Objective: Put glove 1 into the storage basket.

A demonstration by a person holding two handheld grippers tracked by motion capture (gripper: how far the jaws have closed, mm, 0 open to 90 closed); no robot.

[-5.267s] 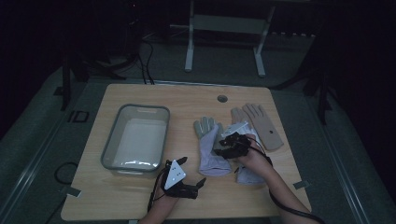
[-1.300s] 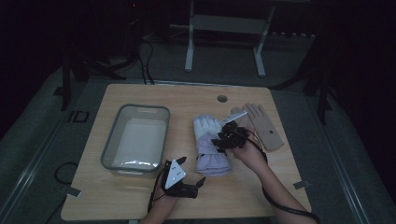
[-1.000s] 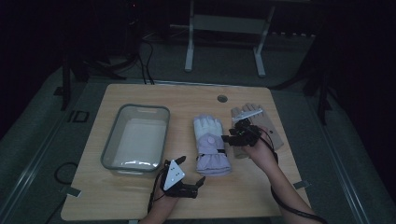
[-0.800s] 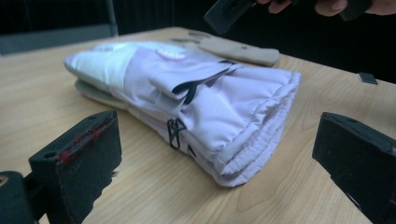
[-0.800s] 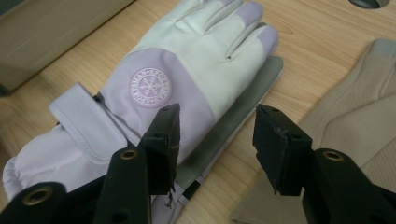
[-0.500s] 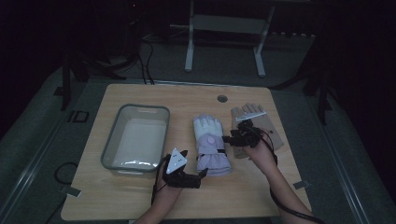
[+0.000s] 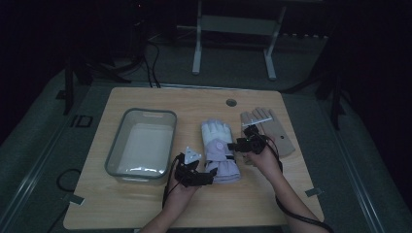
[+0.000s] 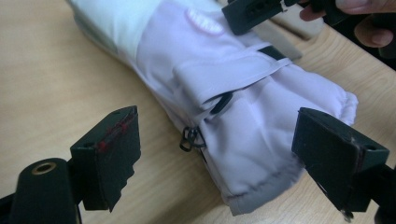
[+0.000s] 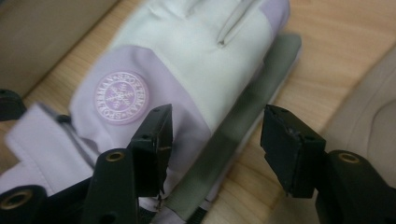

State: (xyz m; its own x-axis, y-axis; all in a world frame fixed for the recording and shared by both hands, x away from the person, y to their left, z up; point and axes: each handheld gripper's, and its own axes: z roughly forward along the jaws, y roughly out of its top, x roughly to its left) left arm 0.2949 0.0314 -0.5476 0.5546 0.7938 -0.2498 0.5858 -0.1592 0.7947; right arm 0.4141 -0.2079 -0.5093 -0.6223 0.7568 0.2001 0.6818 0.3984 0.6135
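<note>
- High view: The lilac glove lies flat at the centre of the tabletop, cuff toward the person, between the grey bin on its left and the tan glove on its right. The left gripper sits just beside the cuff corner. The right gripper hangs over the glove's right edge, near the tan glove.
- Left gripper view: The fingers are spread, one on each side of the cuff, with no pad pressing the fabric. The jaws have just been closing slightly, and the cuff lies between them but is not gripped. A small black clip lies at the cuff's seam, on bare wood.
- Right gripper view: The fingers are spread and have just been opening. They stand above the grey side strip of the lilac glove, beside the round snowflake badge. Nothing is pinched.
- Step in hand (judgement): both grippers are lining up to take the lilac glove, left at the cuff, right at the side edge.
- Next move (judgement): lower each gripper until fabric sits between the pads, then close. Take enough cloth for a firm hold, and avoid catching the clip alone.
</note>
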